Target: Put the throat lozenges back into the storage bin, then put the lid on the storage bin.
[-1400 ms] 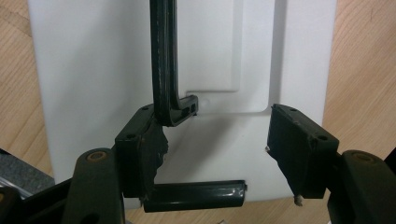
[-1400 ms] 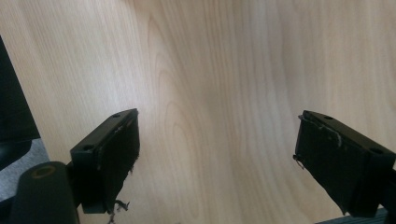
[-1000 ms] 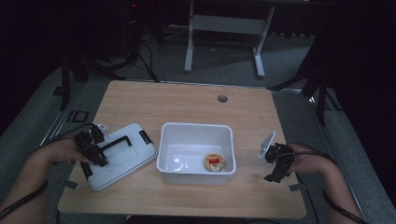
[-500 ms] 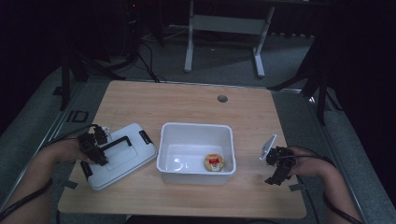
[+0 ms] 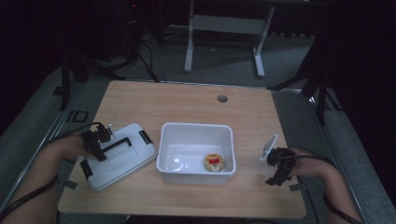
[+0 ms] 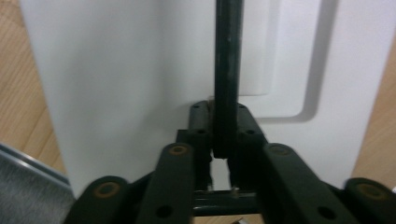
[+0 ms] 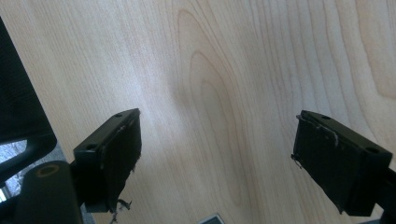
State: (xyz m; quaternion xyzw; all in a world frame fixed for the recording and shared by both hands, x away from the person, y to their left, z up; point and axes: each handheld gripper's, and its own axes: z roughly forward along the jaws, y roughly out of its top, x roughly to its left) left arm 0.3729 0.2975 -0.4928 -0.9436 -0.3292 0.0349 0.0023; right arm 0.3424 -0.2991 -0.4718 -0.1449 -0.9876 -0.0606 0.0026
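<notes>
Left gripper is clamped on the black handle of the white lid; in the left gripper view the jaws sit tight either side of the bar, gripping near one end of it rather than mid-span. Lid lies flat near the table's front-left corner, skewed to the edges, its right corner just beside the white bin, which sits mid-table toward the front edge. A small round item with a red label lies in the bin's front-right part; too dim to say what it is. Right gripper is spread wide and holding nothing, over bare wood by the front-right corner; its own view has both pads well apart with only wood grain between. My read: the lid is about to go onto the bin. Risks: an off-centre grip on the handle means the lid will likely swing or tilt when lifted, so the far corner drags on the table or clips the bin rim and shoves the bin. If the handle is hinged, the lid may hang and rotate, making alignment sloppy. The bin is unbraced, with the right gripper well apart from it, so any contact slides it. The side latches could catch on the rim and leave the lid cocked.
</notes>
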